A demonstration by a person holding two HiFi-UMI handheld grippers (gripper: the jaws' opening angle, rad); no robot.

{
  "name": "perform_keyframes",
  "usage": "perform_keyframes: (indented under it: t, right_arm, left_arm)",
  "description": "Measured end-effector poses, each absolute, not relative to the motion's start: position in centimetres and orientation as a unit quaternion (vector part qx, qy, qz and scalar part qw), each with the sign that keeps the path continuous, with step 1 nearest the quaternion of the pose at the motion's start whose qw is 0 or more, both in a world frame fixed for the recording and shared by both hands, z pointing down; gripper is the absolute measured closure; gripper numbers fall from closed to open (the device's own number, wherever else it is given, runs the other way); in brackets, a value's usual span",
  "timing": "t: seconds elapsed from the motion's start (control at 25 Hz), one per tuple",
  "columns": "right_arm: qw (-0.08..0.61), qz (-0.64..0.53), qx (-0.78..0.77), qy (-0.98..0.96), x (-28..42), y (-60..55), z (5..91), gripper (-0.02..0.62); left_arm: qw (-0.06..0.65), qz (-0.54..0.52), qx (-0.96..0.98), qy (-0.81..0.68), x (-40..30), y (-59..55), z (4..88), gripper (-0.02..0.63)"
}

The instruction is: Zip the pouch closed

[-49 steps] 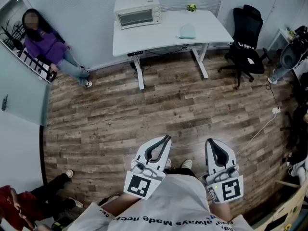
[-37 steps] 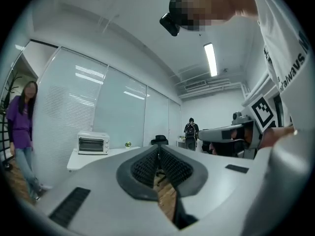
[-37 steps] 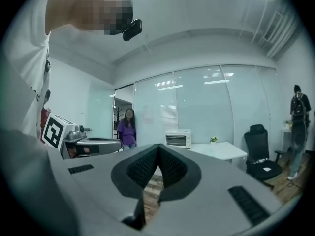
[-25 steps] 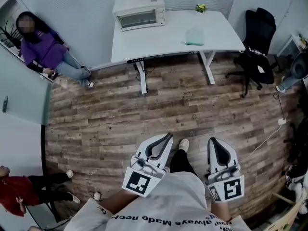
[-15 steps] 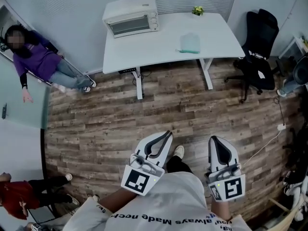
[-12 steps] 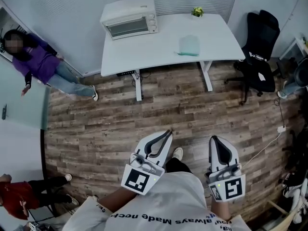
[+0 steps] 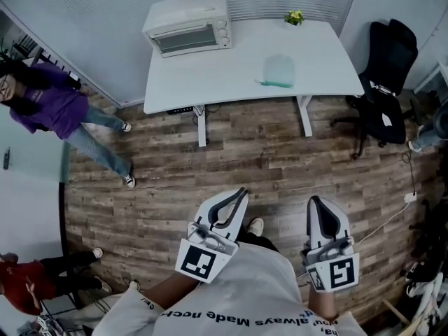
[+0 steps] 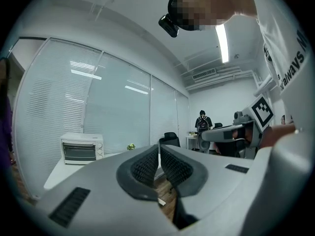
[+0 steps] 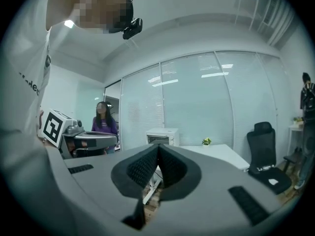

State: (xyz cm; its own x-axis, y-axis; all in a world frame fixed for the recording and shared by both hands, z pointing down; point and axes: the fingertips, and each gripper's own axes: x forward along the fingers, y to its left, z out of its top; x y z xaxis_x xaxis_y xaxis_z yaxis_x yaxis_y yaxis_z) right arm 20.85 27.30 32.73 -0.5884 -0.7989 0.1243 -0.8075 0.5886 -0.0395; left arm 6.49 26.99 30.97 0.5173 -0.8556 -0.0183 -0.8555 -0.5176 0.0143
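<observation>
Pouch: pale green, flat on the right half of the white table, with a darker strip along its near edge. Too small in view to tell whether zipped, or to read any label. Well apart from both grippers, across a stretch of wood-plank floor.

On the same table: white toaster oven at the far left corner, door and knobs toward the room, brand not legible. Small yellow-green plant at the far edge, beyond the pouch.

Beside the table's right end: black office chair, with a white patch on the seat.

Left gripper: held roughly level in front of the body, pointing toward the table. Jaws drawn together to a hairline slit, ribbed pads facing each other, gripping no object. At its rear, a marker cube with a black-and-white square pattern, no letters.

Right gripper: alongside the left one and near it, pointing the same way. Jaws fully closed, pad against pad, likewise gripping no object. Same kind of patterned cube at its rear.

White shirt: black print across the hem, upside down in the head view, "always Made" legible, words on either side only partly readable. "always" legible again in the left gripper view.

At left: person in a purple top by the wall. At the lower left corner: person in red, partly cut by the frame.
</observation>
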Motion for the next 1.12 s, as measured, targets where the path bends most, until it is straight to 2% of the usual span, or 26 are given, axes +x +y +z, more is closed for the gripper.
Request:
perform_keyframes:
  t: [0.32, 1.12]
  right_arm:
    - [0.061, 0.044, 0.444, -0.893, 18.6, 22.3, 34.0, 0.588]
    - [0.092, 0.034, 0.45, -0.888, 10.7, -0.1, 33.4, 0.588]
  left_arm:
    - [0.002, -0.006, 0.867, -0.499, 3.8, 21.9, 32.6, 0.577]
    - [-0.016, 0.027, 0.894, -0.448, -2.1, -1.5, 33.1, 0.577]
